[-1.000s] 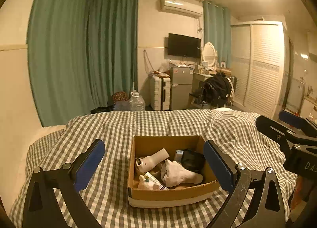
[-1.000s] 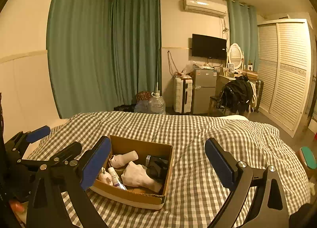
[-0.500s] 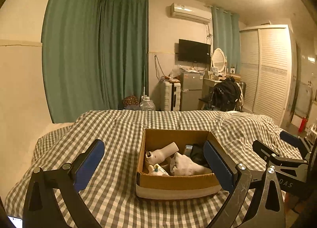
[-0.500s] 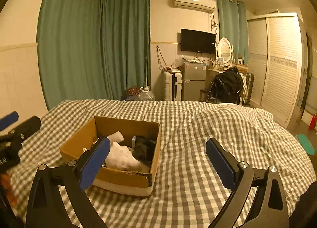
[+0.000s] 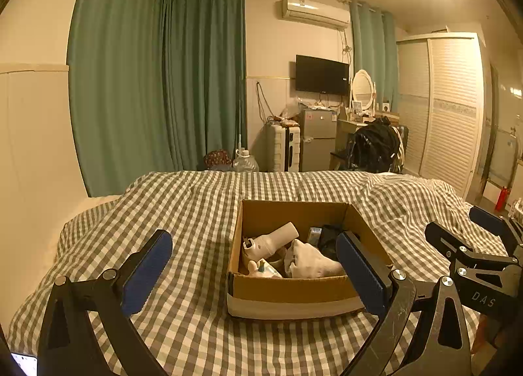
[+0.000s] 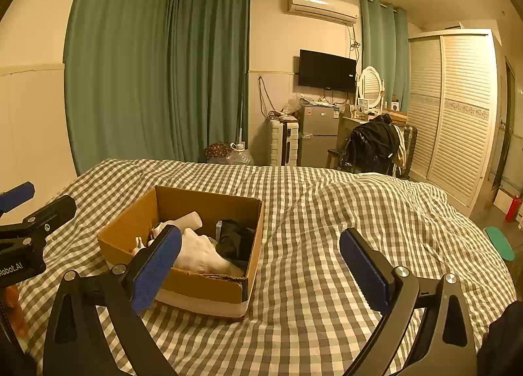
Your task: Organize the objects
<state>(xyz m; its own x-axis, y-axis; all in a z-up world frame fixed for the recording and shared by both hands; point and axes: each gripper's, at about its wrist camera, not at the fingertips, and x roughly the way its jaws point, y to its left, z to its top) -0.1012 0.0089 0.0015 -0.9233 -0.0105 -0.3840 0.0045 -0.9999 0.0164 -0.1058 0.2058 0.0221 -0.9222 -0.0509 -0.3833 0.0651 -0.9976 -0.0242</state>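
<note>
An open cardboard box sits on the checked bedspread; it also shows in the right wrist view. Inside lie a white bottle, a white cloth, a black item and small tubes. My left gripper is open and empty, held just in front of the box. My right gripper is open and empty, at the box's right front corner. Each gripper shows at the edge of the other's view: the right gripper, the left gripper.
The checked bedspread covers the whole bed, rumpled at the right. Green curtains, a suitcase, a small fridge, a chair with a black jacket and a louvred wardrobe stand beyond the bed.
Both grippers have tilted up and drawn back lower toward the near edge of the bed. The box now appears lower and side-on. Both stay open and empty.
</note>
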